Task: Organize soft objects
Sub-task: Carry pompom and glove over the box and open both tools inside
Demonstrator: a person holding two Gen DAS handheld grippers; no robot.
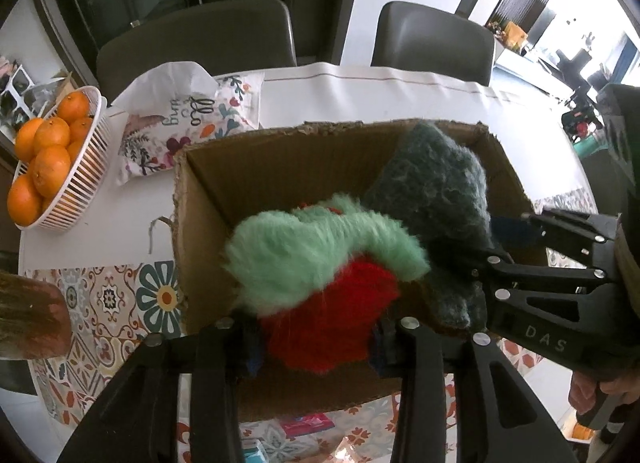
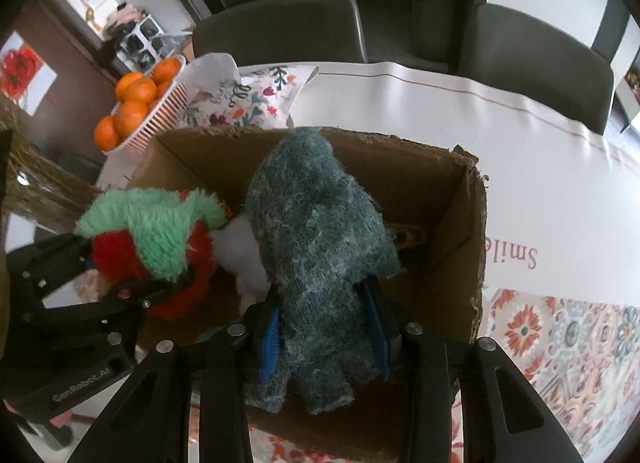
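My left gripper (image 1: 316,339) is shut on a fluffy red and mint-green plush toy (image 1: 320,275) and holds it over the open cardboard box (image 1: 200,191). My right gripper (image 2: 326,327) is shut on a dark teal fuzzy soft toy (image 2: 320,247) and holds it over the same box (image 2: 472,231). In the left wrist view the teal toy (image 1: 436,183) and right gripper (image 1: 472,263) sit to the right. In the right wrist view the plush (image 2: 160,231) and left gripper (image 2: 132,291) sit to the left. Something white (image 2: 244,255) lies between the toys.
A white basket of oranges (image 1: 76,179) stands at the table's far left. A floral cushion (image 1: 188,127) lies behind the box. Two grey chairs (image 1: 432,39) stand behind the table. A patterned placemat (image 2: 568,343) lies right of the box.
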